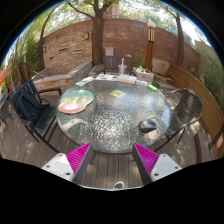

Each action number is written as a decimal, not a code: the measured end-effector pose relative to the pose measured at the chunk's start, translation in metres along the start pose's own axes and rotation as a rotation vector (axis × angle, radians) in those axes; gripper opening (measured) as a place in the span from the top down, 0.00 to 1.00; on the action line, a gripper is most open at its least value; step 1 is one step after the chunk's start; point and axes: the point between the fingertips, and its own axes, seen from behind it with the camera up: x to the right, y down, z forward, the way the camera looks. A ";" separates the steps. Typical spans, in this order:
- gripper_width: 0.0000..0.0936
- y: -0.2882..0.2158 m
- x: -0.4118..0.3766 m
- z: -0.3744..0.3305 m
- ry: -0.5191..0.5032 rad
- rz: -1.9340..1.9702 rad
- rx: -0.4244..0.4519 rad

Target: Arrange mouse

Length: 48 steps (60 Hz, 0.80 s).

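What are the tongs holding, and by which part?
Nothing. The tongs are open and empty; the mouse lies on the glass table beyond them.

Ahead of the open hand-held gripper (pixel 113 160) stands the bench (pixel 110 125), with the mouse (pixel 148 126) on its near right, a plate (pixel 76 100) far left, chairs (pixel 30 108) alongside, and a brick wall (pixel 120 40) behind.

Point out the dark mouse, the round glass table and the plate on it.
Dark computer mouse (pixel 148 125): gripper view, its top.
Round glass patio table (pixel 110 125): gripper view, bare glass near the middle.
Pale round plate (pixel 76 100): gripper view, its centre.
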 end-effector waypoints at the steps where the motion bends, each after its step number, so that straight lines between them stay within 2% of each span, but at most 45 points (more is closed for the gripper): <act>1: 0.12 0.001 0.009 0.008 0.008 0.003 0.001; 14: 0.11 -0.002 0.099 0.099 0.053 0.058 0.031; 20: 0.12 0.001 0.123 0.137 0.048 0.102 0.007; 27: 0.12 0.000 0.135 0.167 0.026 0.150 -0.024; 44: 0.11 -0.055 0.135 0.220 -0.015 0.175 -0.002; 48: 0.16 -0.060 0.136 0.230 0.004 0.159 -0.009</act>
